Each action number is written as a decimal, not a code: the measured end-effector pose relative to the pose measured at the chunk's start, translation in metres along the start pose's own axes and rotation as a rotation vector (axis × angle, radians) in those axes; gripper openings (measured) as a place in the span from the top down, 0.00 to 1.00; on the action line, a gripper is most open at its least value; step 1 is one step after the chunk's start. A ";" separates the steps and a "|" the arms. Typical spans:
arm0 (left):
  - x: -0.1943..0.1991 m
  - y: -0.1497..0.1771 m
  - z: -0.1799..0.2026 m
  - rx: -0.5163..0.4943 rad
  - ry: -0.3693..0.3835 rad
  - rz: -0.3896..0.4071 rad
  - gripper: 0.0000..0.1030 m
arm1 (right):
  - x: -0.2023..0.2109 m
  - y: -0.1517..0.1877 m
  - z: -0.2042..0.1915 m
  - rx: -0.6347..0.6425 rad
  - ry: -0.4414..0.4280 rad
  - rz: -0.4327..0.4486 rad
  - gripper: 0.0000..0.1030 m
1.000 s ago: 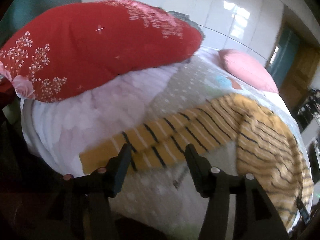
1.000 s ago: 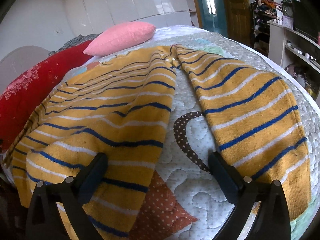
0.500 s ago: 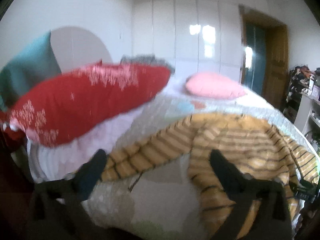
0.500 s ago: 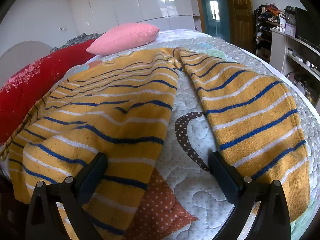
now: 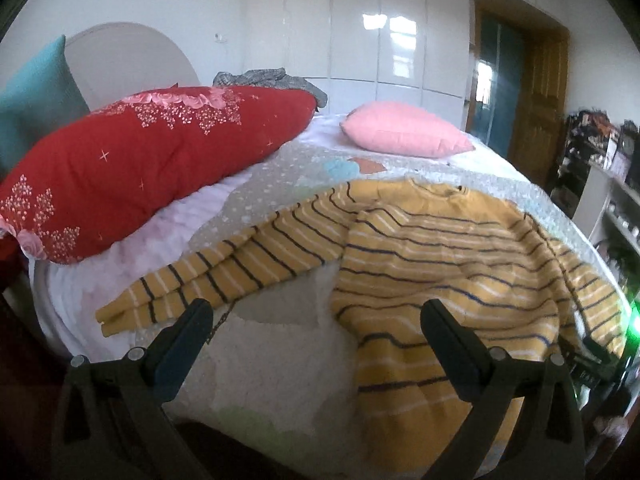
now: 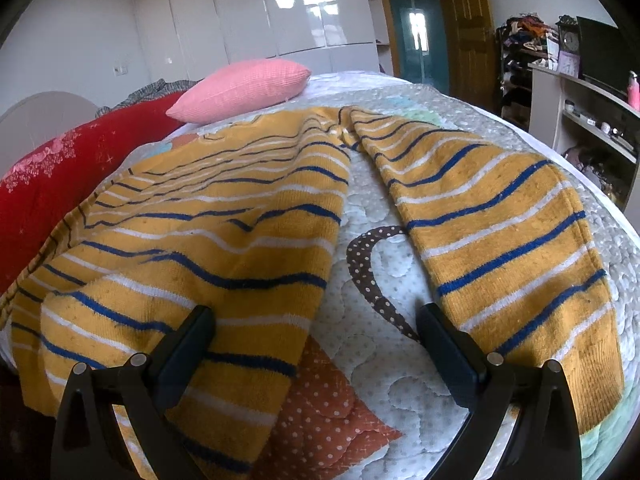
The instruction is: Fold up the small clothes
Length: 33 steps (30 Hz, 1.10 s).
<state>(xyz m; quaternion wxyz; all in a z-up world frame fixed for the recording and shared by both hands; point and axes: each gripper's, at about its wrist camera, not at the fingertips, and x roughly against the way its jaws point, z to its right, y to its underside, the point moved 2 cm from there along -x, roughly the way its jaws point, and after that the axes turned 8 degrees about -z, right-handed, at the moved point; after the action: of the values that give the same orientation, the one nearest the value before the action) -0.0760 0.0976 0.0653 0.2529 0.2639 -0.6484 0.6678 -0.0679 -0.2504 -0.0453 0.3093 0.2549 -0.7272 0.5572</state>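
Nearest me the left gripper [image 5: 316, 340] is hanging over the bed's edge with its jaws spread wide and nothing between them, having just been opening; the right gripper [image 6: 316, 344] is likewise gaping and empty above the quilt [image 6: 400, 384]. The yellow striped sweater [image 5: 440, 248] is lying flat across the bed, both sleeves stretched out, so the sleeves probably want folding in first; I would be pinching each cuff squarely and drawing it across the body without dragging the rest. Farther back the red pillow [image 5: 152, 160] and pink pillow [image 5: 404, 134] are sitting clear of the work.
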 end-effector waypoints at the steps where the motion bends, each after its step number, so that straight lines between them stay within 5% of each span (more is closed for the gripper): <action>1: 0.000 0.002 0.001 -0.005 -0.001 0.002 0.00 | 0.000 0.000 0.000 -0.001 -0.001 0.000 0.01; 24: 0.004 0.011 0.015 -0.058 0.037 -0.019 0.00 | 0.009 -0.004 -0.004 0.020 0.008 -0.091 0.05; 25: 0.007 0.010 0.013 -0.058 0.033 -0.013 0.00 | 0.020 -0.007 0.001 0.004 -0.051 -0.084 0.15; 27: 0.014 0.009 0.008 -0.049 0.027 0.008 0.00 | 0.049 -0.015 0.016 -0.033 -0.153 -0.022 0.20; 30: 0.017 0.012 -0.003 -0.036 0.025 0.015 0.00 | 0.099 -0.023 0.058 -0.096 -0.085 0.109 0.19; 33: 0.009 0.017 -0.011 -0.014 0.026 -0.017 0.00 | 0.117 -0.021 0.111 -0.220 -0.026 0.116 0.19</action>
<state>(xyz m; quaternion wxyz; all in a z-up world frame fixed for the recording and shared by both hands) -0.0944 0.1076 0.0590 0.2689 0.2590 -0.6477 0.6642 -0.1507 -0.3659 0.0334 0.2931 0.1841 -0.8016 0.4875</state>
